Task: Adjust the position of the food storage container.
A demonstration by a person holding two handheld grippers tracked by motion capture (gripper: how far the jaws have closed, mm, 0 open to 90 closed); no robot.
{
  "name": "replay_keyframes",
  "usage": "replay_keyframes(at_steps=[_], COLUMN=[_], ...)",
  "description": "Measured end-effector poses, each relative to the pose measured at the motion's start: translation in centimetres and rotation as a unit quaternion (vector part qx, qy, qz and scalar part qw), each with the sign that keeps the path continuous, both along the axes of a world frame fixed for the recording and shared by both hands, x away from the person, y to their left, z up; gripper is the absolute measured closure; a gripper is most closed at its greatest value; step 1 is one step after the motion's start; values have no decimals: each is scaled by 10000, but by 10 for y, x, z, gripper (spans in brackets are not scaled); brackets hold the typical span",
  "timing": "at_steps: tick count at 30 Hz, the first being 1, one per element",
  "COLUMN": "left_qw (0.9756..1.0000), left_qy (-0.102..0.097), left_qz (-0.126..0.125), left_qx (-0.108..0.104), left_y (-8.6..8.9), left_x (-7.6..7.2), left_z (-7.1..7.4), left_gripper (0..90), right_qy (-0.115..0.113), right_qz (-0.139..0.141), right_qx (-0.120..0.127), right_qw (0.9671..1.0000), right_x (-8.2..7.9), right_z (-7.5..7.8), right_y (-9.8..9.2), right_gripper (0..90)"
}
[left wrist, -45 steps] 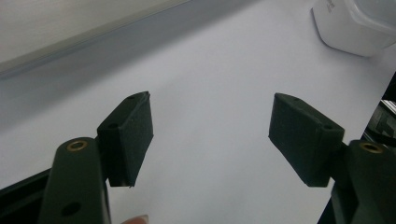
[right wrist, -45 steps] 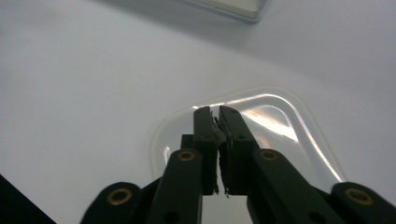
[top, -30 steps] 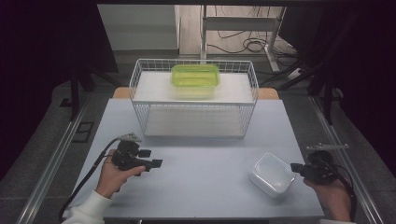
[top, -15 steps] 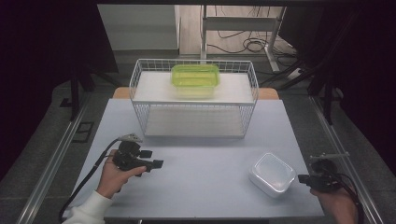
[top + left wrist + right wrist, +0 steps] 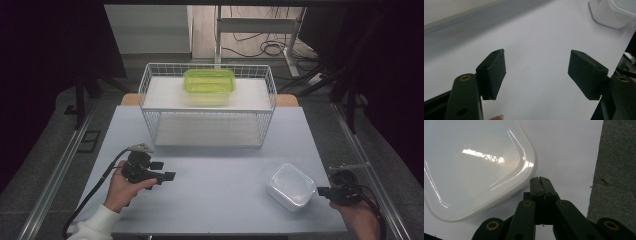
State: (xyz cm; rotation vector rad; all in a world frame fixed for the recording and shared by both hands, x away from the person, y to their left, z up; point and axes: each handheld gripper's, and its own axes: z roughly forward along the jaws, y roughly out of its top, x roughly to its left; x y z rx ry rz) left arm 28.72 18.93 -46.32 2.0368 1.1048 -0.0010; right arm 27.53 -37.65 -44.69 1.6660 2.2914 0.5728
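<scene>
Right gripper (image 5: 540, 180) jaws pressed together beside white container (image 5: 291, 186) at bench right edge (left gripper (image 5: 537, 72) spread, empty). Risk: nudge slides container off.

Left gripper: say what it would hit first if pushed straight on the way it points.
Probably the white container. The left gripper, open, points across bare table with the container off to one side of its line, so it might clip a corner or slide past.

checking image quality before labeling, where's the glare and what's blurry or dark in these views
Right gripper view: bright streaks of glare on the white container lid. Left gripper view: the white container at the top right and the table's far edge are soft, the jaw pads sharper. High view: the surroundings are very dark, the table evenly lit, the green container bright.
</scene>
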Motion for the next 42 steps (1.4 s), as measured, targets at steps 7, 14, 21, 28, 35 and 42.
replay_keyframes(at_steps=[7,14,21,28,35,42], left_qw=[10000,10000,10000,10000,10000,10000], left_qy=[0,15,22,11,23,11], left_qz=[23,4,-18,35,25,56], left_qx=[-12,9,41,-7,10,-11], left_y=[0,-1,-1,1,1,3], left_x=[0,0,1,1,2,2], left_z=[0,-1,-2,-1,-2,-1], left_gripper=[297,296,295,295,294,293], right_qy=[127,110,109,59,-10,-55], right_qz=[40,69,98,165,226,267], right_qx=[-1,64,80,65,60,117], right_qw=[9999,9999,9999,9998,9997,9996], right_x=[1,3,7,12,21,26], right_z=[-3,-3,-5,-5,-6,-7], right_y=[6,12,20,29,40,47], right_gripper=[892,892,891,892,892,892])
